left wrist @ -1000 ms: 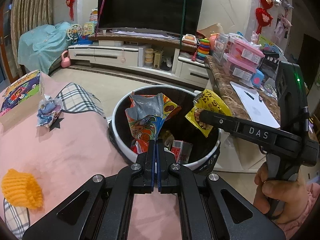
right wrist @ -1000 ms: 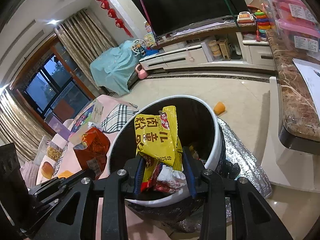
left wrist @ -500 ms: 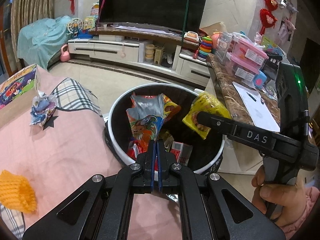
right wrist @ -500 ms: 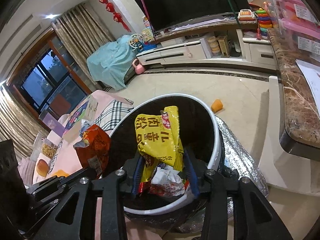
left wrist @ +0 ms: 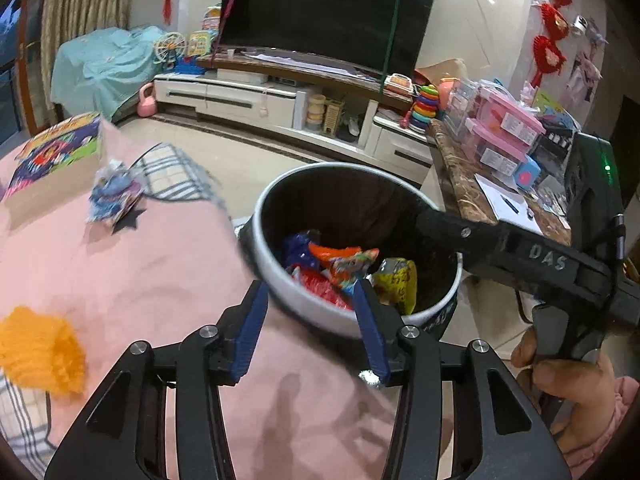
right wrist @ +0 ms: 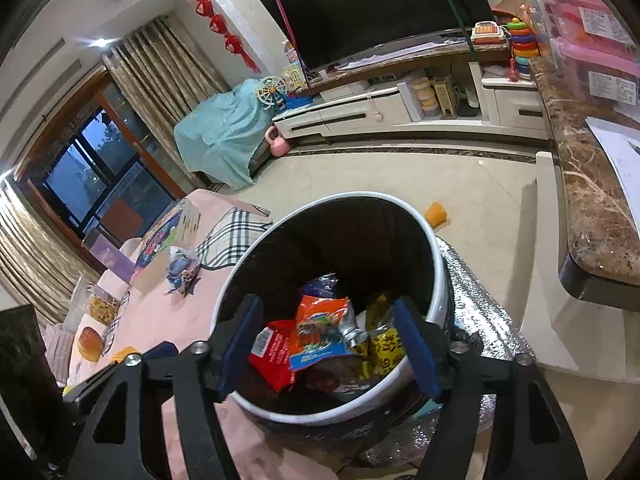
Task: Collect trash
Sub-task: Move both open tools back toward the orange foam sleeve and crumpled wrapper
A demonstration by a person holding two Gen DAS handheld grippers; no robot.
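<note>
Left wrist view: the left gripper (left wrist: 310, 312), jaws opening and empty, hangs over the near rim of a round white bin with black liner (left wrist: 424, 314). Orange, red and yellow snack wrappers (left wrist: 344, 264) lie inside.

Right wrist view: the right gripper (right wrist: 326, 342), jaws opening, empty, is above the same wrappers. Drop step looks finished; next likely calls for fetching the crumpled blue wrapper (right wrist: 182, 272) on the pink tablecloth (right wrist: 188, 320).

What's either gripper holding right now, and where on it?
Nothing. Left gripper and right gripper are both opening, empty, over the bin; the wrappers lie inside.
</note>
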